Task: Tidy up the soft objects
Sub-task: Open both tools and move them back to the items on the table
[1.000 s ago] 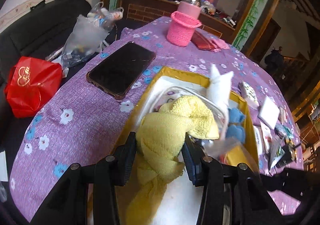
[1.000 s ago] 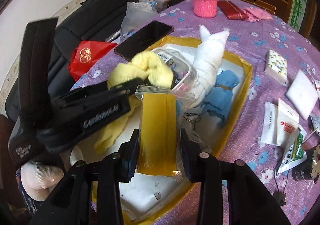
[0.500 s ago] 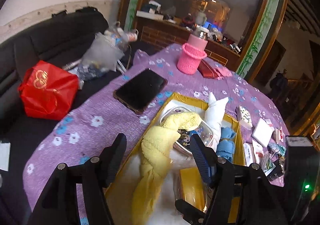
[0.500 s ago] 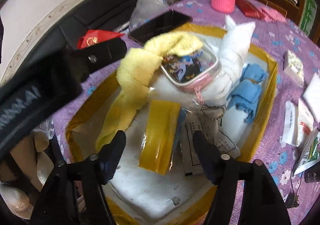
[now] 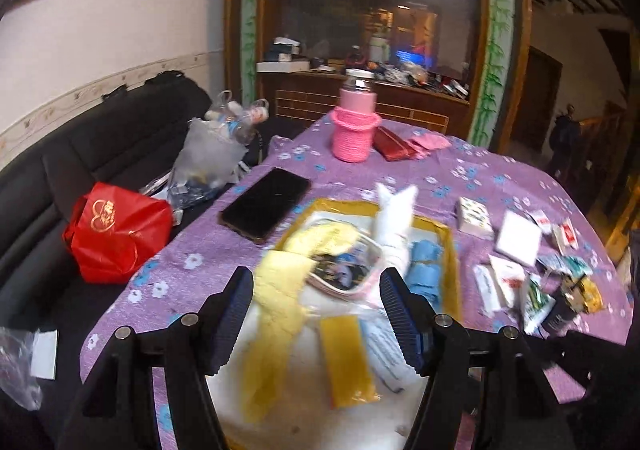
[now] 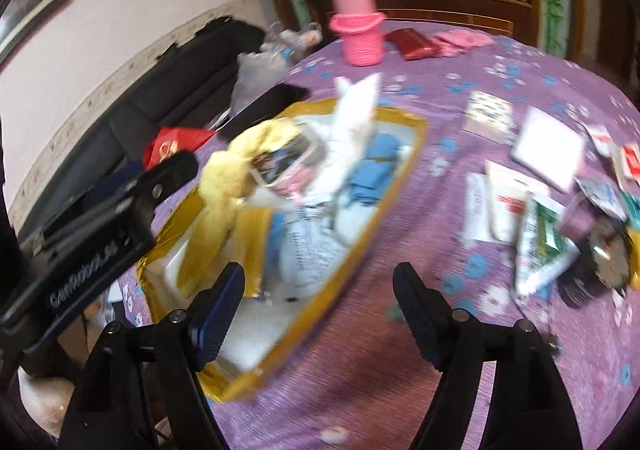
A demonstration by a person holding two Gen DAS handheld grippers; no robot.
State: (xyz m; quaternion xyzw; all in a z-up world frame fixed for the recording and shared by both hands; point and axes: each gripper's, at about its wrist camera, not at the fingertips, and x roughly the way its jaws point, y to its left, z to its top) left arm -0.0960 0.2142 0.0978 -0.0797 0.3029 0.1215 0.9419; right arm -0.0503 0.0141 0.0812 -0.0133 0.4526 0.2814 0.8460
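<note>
- While both pairs of jaws stand released and empty above the gold-rimmed tray, the step in hand reads as pulling back after a drop-off and picking the next soft thing to sort.
- Left to right in the left wrist view: a red bag on the dark sofa, a black phone on the purple floral tabletop, then the tray holding the yellow cloth, the yellow packet, a clear pouch, a white rolled cloth and a blue cloth.
- To do it well, I judge, the left gripper should clear the tray rim before swinging aside, so its jaws do not snag the yellow cloth draped beneath them.
- The right gripper hangs over the tray's near edge and the tabletop; the loose sachets to its right look like likely candidates, and a low, square approach should suit such flat packets.
- Against a second ago: the left jaws then pinched the yellow cloth and the right jaws clamped the yellow packet; both have just been opening, nothing sits between them now, and both things lie in the tray, seen from farther off.
</note>
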